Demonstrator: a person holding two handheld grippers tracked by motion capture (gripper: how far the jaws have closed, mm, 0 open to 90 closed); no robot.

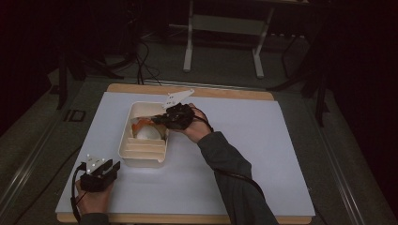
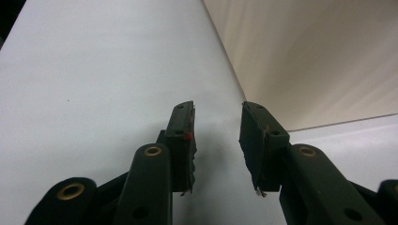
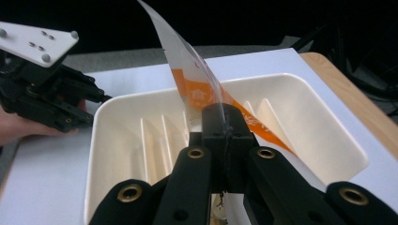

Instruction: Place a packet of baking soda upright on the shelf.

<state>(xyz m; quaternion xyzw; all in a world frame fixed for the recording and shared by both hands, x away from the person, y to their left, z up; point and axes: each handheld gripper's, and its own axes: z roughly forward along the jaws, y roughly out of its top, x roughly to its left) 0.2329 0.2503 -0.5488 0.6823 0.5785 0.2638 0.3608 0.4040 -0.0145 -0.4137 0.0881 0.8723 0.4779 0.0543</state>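
The right claw [image 3: 220,123] is clamping a clear plastic packet [image 3: 197,89] printed with an orange band, its jaws pinched tight on the film, and is holding it over the cream tray [image 1: 126,140] that is sitting on the white table [image 1: 263,154] toward its far left part. In the high view the packet's white bulk [image 1: 148,133] is lying in the tray's open far compartment, with the ribbed slots on the tray's near side empty. The left claw [image 2: 217,140] is resting released at the table's near left corner, jaws apart with nothing between them, just beside the tray's outer wall [image 2: 319,61]. The step in hand looks like lowering the packet into the tray's open compartment. The next move, as I judge it, is calling for settling the packet fully against the tray floor before letting go, keeping the floppy film from catching on the dividers [image 3: 159,136]; the left claw could be steadying the tray if it slides.
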